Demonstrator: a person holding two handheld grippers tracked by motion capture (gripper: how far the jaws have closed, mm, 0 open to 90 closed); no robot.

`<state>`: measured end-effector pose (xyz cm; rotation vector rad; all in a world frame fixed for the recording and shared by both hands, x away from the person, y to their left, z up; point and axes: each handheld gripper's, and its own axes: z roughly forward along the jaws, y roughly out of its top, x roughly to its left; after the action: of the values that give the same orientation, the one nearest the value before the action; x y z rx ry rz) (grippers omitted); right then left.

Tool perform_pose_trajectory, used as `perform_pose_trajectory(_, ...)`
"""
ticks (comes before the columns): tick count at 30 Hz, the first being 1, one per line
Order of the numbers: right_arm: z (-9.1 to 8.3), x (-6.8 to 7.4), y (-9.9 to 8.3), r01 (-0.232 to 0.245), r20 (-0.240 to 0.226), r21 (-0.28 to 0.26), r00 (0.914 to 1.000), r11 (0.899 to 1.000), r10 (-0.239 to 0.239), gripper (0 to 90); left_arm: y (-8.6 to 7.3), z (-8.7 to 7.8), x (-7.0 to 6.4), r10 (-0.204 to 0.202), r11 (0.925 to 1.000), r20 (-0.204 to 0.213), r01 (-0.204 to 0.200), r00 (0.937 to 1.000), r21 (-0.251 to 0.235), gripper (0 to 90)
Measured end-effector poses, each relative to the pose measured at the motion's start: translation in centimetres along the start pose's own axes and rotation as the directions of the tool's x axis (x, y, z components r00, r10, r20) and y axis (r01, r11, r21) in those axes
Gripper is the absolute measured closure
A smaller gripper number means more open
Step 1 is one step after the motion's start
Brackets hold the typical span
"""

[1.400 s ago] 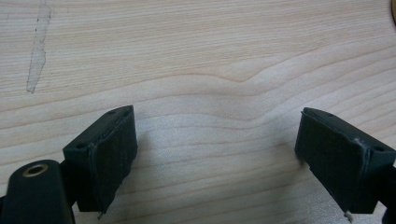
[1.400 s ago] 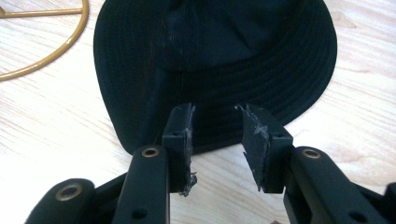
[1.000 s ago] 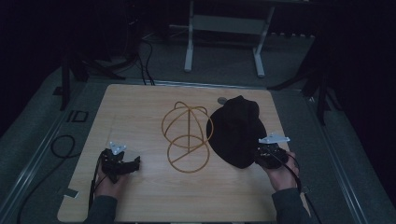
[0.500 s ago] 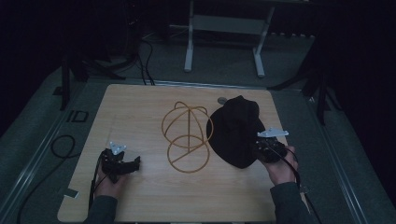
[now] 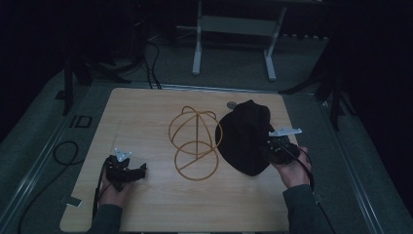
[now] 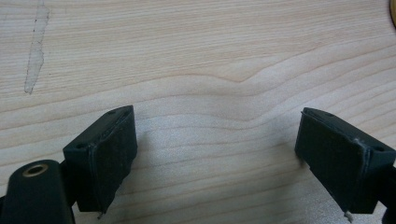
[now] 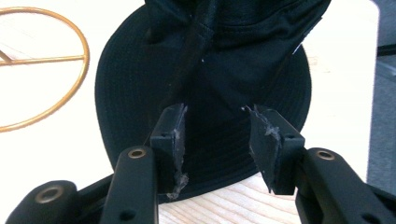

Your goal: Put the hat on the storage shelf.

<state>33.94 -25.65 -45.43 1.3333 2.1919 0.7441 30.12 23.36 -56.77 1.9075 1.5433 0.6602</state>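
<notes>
A black cap [image 5: 246, 134] lies on the right half of the wooden table [image 5: 146, 112], its brim toward the near edge. Left of it stands a gold wire hat stand [image 5: 195, 136] made of hoops. My right gripper [image 5: 269, 151] is at the cap's near right edge. In the right gripper view the right gripper [image 7: 215, 126] is open, its jaws straddling the cap's brim [image 7: 205, 70], with the gold stand [image 7: 42, 60] off to the left. My left gripper [image 5: 141, 170] rests low at the table's near left. It stands wide open [image 6: 215, 154] over bare wood.
A small grey round piece [image 5: 231, 104] sits at the table's far edge behind the cap. A cable loop [image 5: 63, 151] lies on the floor to the left. A white frame's legs [image 5: 234, 29] stand beyond the table. A pale smear [image 6: 35, 51] marks the wood.
The right gripper has edged forward onto the cap's brim. The left gripper, the cap and the wire stand have stayed put.
</notes>
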Motion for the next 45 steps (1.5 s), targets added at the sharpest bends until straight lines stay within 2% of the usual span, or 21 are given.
perform_pose_trajectory(7, 0.3, 0.0, 0.6, -0.006, -0.045, 0.028, 0.9990, 1.000, 0.007, 51.1, 0.0, 0.0, 0.0, 0.000, 1.0000, 0.000, 0.000, 1.0000, 0.000, 13.3)
perform_pose_trajectory(15, 0.9, 0.1, 1.4, 0.001, -0.072, 0.067, 0.9974, 0.998, 0.004, 49.5, 0.0, 0.0, 0.0, -0.001, 1.0000, 0.000, 0.001, 1.0000, -0.001, 13.3)
perform_pose_trajectory(26, 1.8, -0.1, 2.0, -0.011, -0.080, 0.107, 0.9966, 0.994, 0.019, 48.5, 0.0, 0.0, 0.0, 0.001, 1.0000, 0.000, -0.001, 1.0000, 0.000, 13.3)
perform_pose_trajectory(40, 3.2, 0.2, 3.5, -0.011, -0.099, 0.176, 0.9947, 0.984, 0.029, 51.0, 0.0, 0.0, 0.0, -0.002, 1.0000, 0.000, 0.002, 1.0000, -0.001, 13.3)
perform_pose_trajectory(45, 3.8, 0.3, 4.3, -0.020, -0.110, 0.219, 0.9929, 0.976, 0.045, 51.1, 0.0, 0.0, 0.0, -0.001, 1.0000, 0.000, 0.001, 1.0000, -0.001, 13.3)
